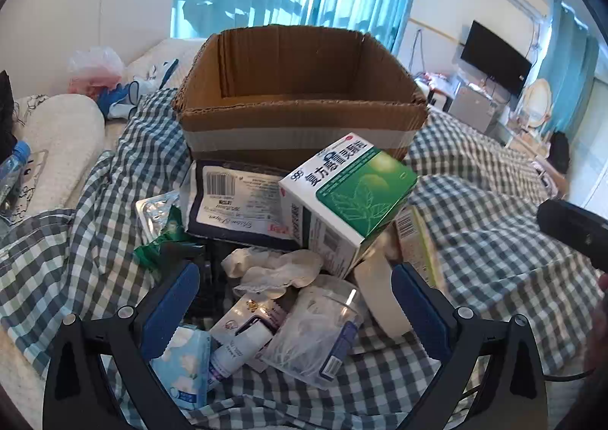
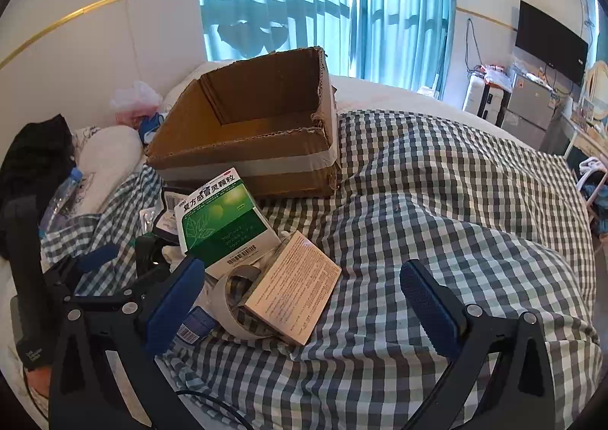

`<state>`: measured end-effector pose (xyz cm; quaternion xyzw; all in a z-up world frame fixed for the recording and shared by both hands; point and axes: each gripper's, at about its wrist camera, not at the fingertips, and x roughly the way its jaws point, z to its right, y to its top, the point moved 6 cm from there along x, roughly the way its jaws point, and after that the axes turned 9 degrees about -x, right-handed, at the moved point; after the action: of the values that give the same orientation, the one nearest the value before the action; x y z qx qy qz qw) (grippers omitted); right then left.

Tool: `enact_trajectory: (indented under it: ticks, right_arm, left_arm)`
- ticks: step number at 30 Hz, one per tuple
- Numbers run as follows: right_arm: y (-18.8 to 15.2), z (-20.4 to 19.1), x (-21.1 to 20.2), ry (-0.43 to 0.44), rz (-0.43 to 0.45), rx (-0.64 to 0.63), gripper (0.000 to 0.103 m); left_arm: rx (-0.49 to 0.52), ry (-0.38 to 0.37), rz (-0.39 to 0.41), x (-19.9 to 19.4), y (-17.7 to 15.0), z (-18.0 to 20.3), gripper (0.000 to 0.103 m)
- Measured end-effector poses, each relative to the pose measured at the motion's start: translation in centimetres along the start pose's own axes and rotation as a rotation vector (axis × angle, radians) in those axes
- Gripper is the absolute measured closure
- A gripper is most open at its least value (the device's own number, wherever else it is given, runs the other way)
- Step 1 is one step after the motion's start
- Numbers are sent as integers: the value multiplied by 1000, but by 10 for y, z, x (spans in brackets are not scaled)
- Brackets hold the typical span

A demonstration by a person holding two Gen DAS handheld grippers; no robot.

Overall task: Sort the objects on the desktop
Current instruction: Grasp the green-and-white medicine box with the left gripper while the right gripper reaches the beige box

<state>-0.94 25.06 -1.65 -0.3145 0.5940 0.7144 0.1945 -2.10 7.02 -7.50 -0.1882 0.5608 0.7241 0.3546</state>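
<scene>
A: Where do the things to be sorted lie?

B: In a heap on the bed, on a checked quilt, just in front of an open cardboard box that appears empty. A green-and-white medicine box sits tilted on top of the heap, close against the cardboard box's front wall.

A: And beneath it?

B: A dark flat packet with a barcode label to its left, crumpled white tissue, a clear bag of cotton swabs, a small white bottle and a blue floral tissue pack. From the right wrist view a roll of tape leans against a small beige carton.

A: The left tool?

B: The left tool is spread wide over the heap, the swab bag and bottle between its blue pads, nothing gripped.

A: The right one?

B: The right tool is likewise spread wide; the beige carton lies between its fingers, unpinched, and its right pad hangs over bare quilt.
</scene>
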Motion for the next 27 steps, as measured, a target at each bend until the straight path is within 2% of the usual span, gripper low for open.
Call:
enact_trajectory:
  ticks: [4, 8, 14, 21, 27]
  right_arm:
    - [-2, -4, 1, -1, -5, -20, 0]
    - [-3, -2, 7, 12, -27, -23, 0]
    - [-1, 9, 17, 84, -77, 2, 0]
    - [4, 22, 30, 167, -136, 40, 0]
    - [7, 29, 46, 213, -193, 32, 0]
  left_arm:
    - [23, 12, 12, 3, 2, 2, 0]
    - [20, -8, -16, 14, 3, 2, 0]
    - [70, -37, -15, 22, 10, 10, 0]
    - [269, -95, -31, 34, 13, 36, 0]
    - [457, -37, 5, 51, 16, 43, 0]
